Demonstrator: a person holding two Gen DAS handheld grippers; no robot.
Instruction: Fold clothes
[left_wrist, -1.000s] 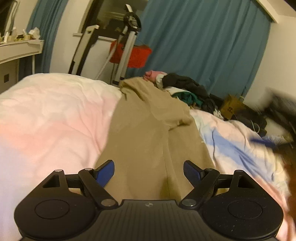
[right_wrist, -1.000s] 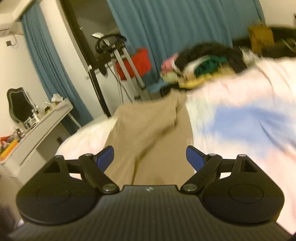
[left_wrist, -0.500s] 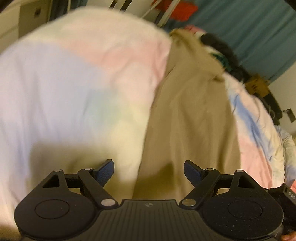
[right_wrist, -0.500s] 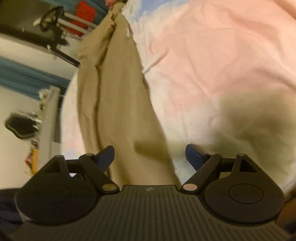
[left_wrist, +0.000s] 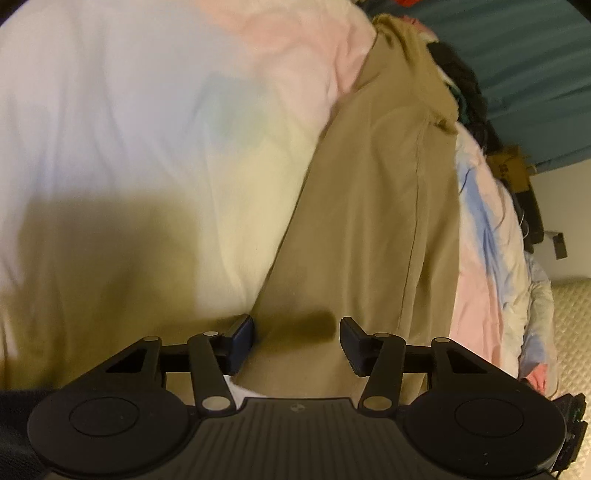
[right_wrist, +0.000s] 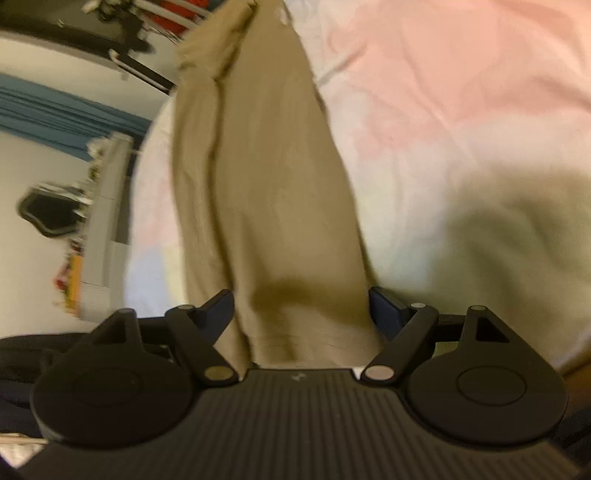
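Between each open gripper's fingers, left (left_wrist: 296, 341) and right (right_wrist: 301, 308), lie khaki trousers (left_wrist: 373, 206).

Both wrist cams sit low and close over the near end of the long khaki cloth garment (left_wrist: 373, 206), looking down its length along the pastel pink-and-white bed cover (left_wrist: 147, 129). Left cam: garment runs centre to upper right, teal curtain (left_wrist: 517, 55) beyond its far end. Right cam: rolled, garment (right_wrist: 266, 177) runs to upper left, white side table (right_wrist: 107, 206) left of it, heavy blur so probably closer. Shared: the garment and the cover around it.
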